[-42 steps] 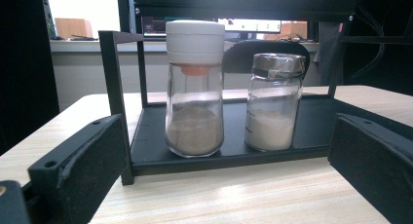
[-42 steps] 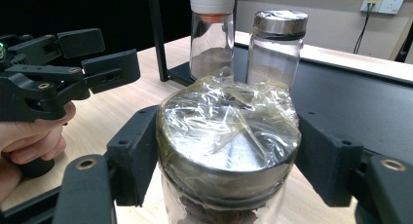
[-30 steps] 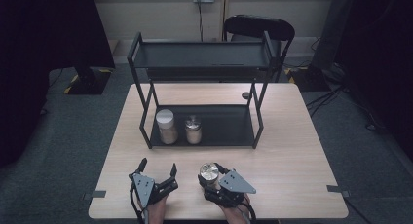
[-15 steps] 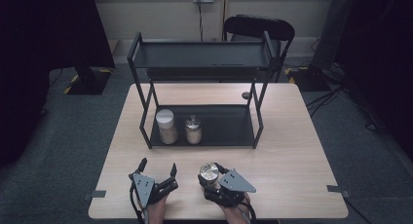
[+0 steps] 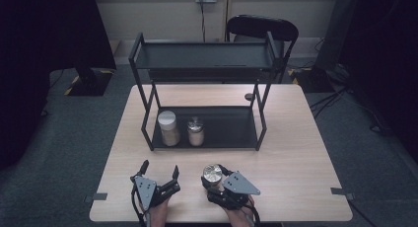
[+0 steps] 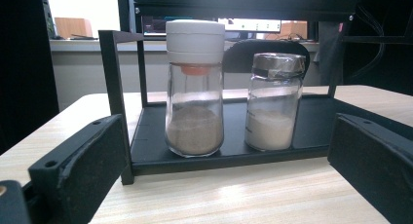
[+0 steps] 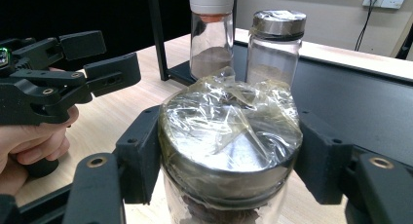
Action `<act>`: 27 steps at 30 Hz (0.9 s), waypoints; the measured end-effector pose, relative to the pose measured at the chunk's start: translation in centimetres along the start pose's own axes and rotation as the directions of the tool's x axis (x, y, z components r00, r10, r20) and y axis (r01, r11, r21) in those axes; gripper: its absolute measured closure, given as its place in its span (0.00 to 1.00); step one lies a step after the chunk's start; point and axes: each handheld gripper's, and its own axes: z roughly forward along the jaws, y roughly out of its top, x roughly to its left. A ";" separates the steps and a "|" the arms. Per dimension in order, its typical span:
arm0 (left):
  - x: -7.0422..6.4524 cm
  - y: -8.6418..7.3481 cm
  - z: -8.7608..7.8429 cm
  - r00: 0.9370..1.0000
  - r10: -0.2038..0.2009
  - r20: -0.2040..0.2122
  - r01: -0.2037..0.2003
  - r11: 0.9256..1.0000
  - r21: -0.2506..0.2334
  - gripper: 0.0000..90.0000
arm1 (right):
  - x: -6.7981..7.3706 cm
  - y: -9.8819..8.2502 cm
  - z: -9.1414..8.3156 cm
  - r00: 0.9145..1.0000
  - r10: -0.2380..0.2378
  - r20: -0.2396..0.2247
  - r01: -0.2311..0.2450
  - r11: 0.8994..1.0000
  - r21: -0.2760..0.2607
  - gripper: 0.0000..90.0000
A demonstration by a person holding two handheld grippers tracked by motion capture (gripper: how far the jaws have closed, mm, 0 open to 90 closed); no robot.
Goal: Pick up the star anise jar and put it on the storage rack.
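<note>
A glass jar (image 5: 212,170) with a metal lid under crinkled plastic wrap (image 7: 229,131) stands on the wooden table (image 5: 296,158) near its front edge. My right gripper (image 5: 213,176) is shut on it, with a jaw pressed against each side just below the lid (image 7: 226,160). To its left, my left gripper (image 5: 159,168) is held open with nothing between its jaws (image 6: 229,170), and it appears again in the right gripper view (image 7: 100,58). It faces a white-capped jar of brown powder (image 6: 195,112) and a metal-lidded jar of pale powder (image 6: 273,107).
A black two-level rack (image 5: 207,61) stands at the middle of the table. Its lower shelf (image 5: 231,126) holds the white-capped jar (image 5: 168,128) and the smaller jar (image 5: 195,131) at the left. A small dark disc (image 5: 249,96) lies behind the rack. A chair (image 5: 261,27) stands beyond the table.
</note>
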 end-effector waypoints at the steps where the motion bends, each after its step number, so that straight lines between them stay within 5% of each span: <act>1: 0.0 0.0 0.0 1.000 0.000 0.000 0.000 1.000 0.000 0.00 | 0.0 0.1 0.0 1.000 0.001 -0.001 -0.001 1.000 0.001 0.38; 27: 0.0 0.0 0.0 1.000 0.002 0.000 -0.002 1.000 -0.001 0.00 | -0.7 0.8 -0.2 1.000 -0.014 0.000 0.014 1.000 -0.014 0.38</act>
